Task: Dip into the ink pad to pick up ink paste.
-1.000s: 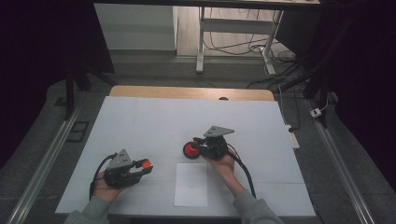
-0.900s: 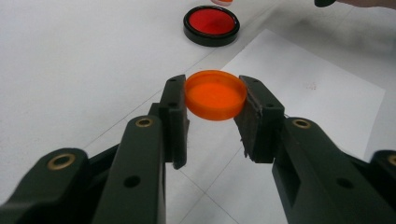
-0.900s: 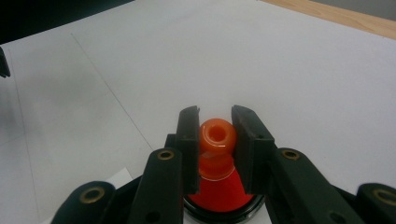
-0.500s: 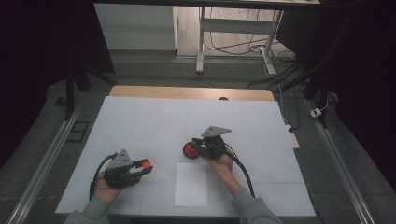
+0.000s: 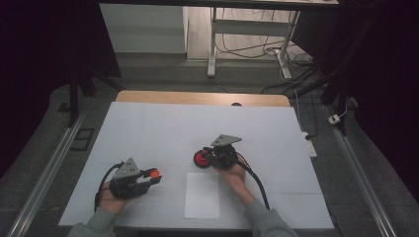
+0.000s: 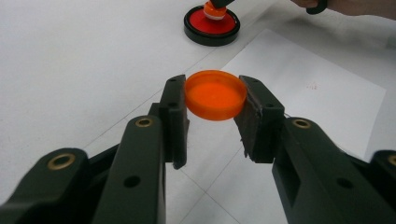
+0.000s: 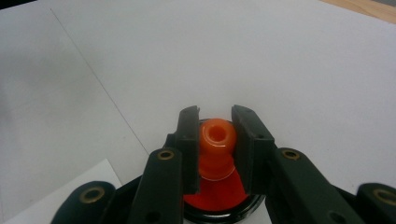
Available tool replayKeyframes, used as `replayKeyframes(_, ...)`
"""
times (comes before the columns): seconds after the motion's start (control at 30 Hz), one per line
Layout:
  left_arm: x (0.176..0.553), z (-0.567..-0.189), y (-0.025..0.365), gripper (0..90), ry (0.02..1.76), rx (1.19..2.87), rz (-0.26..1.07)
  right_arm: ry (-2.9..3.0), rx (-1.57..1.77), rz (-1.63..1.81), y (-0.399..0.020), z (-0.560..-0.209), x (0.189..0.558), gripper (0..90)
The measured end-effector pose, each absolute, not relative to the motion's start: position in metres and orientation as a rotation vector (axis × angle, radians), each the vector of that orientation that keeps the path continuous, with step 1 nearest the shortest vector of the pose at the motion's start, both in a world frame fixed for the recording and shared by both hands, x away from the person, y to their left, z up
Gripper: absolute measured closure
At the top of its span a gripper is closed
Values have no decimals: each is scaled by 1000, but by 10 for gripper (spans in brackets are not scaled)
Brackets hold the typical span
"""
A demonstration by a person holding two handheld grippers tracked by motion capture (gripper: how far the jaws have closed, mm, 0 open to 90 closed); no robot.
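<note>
My left gripper (image 5: 153,176) (image 6: 215,95) is shut on a flat orange cap (image 6: 215,94) (image 5: 154,174), held just above the white table near its front left. Farther right, a red disc with a black rim (image 5: 201,159) (image 6: 211,25) (image 7: 219,192) lies on the table. An orange bottle-neck piece (image 7: 216,145) (image 6: 215,10) stands on that disc, and my right gripper (image 5: 210,157) (image 7: 215,140) is shut around it from the right.
A white sheet of paper (image 5: 202,195) (image 6: 299,88) lies between the two hands near the front edge. The white table cover (image 5: 197,128) reaches back to a wooden strip (image 5: 197,98). Cables (image 5: 254,180) trail from each gripper.
</note>
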State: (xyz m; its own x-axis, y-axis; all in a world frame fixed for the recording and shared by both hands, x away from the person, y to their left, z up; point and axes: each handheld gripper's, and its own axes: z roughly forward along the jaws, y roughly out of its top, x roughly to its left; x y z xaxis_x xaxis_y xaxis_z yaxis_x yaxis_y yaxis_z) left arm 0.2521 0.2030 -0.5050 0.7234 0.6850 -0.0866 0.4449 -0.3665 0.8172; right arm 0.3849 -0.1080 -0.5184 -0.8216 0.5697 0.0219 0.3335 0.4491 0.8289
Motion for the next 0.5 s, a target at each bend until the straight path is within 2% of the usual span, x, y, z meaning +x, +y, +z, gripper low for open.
replayKeyframes(0.5,252,-505,203,646,860,2024,334,2439,739,1270,-106,-524,383,727)
